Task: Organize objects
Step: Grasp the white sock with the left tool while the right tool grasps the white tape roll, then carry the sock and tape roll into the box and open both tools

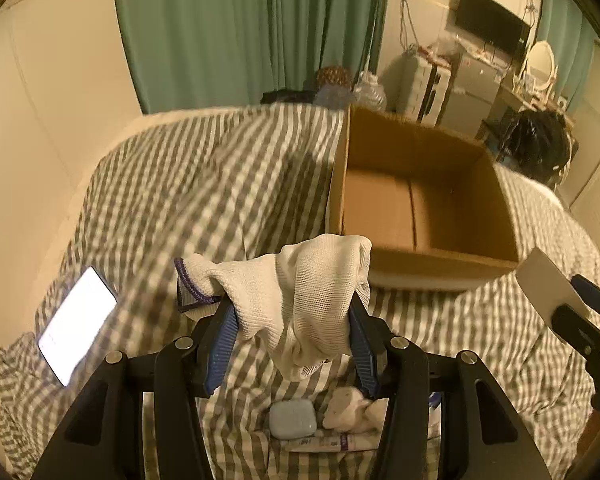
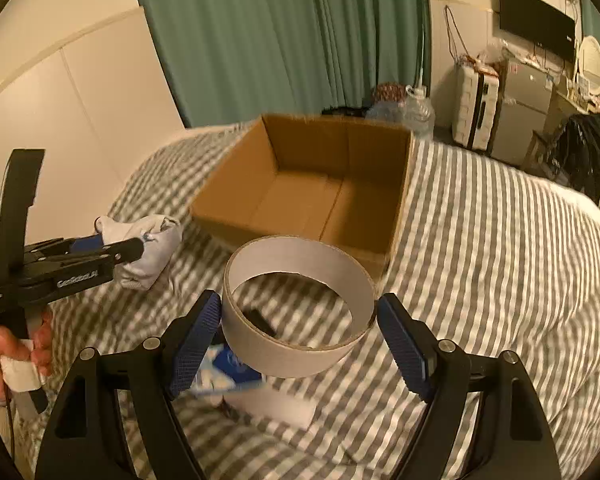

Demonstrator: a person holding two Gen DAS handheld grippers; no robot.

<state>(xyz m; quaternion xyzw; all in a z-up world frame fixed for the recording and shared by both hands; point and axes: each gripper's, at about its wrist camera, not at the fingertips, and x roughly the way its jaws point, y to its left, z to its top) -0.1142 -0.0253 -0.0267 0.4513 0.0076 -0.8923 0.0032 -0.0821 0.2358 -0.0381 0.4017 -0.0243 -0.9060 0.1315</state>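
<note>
One box point(image 2: 308, 184), two laden claws point(image 1: 292, 324) point(image 2: 300, 312)

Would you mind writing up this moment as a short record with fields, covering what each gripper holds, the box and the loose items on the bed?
left gripper: shut on the white glove, lifted above the bed
right gripper: shut on the tape roll, in front of the box
cardboard box: open, empty, on the striped bedcover
phone: screen lit, lying on the cover to the left
small grey case: on the cover below the left gripper
blue-and-white packet: under the tape roll
</note>
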